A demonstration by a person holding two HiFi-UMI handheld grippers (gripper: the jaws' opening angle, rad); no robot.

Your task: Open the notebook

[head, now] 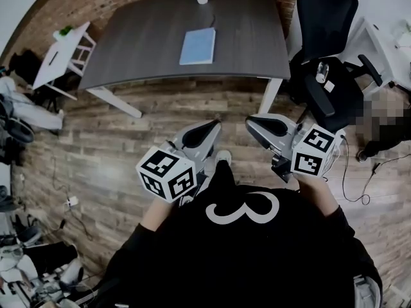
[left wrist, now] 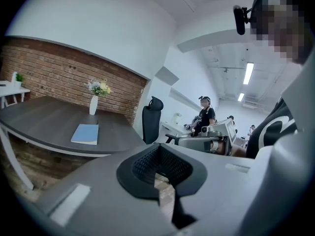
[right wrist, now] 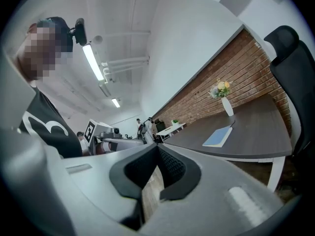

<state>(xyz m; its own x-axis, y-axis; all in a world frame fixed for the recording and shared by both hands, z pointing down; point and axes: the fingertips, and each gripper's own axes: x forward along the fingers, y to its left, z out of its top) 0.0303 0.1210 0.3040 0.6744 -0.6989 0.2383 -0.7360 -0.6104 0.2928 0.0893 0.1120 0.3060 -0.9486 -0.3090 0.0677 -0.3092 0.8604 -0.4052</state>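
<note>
The blue notebook (head: pixel 198 46) lies closed on the dark table (head: pixel 141 50), far ahead of both grippers; it also shows in the left gripper view (left wrist: pixel 85 134) and the right gripper view (right wrist: pixel 217 137). My left gripper (head: pixel 214 128) and right gripper (head: pixel 253 124) hang side by side close to my body, over the wooden floor and well short of the table. Nothing sits between the left gripper's jaws (left wrist: pixel 161 173), which are shut. The right gripper's jaws (right wrist: pixel 153 173) are also together, with only a thin slit and nothing held.
A white vase with flowers (left wrist: pixel 93 104) stands at the table's far edge behind the notebook. A black office chair (head: pixel 324 18) is at the table's right end. A white side table (head: pixel 61 53) stands to the left. Cables lie on the floor at right (head: pixel 353 185).
</note>
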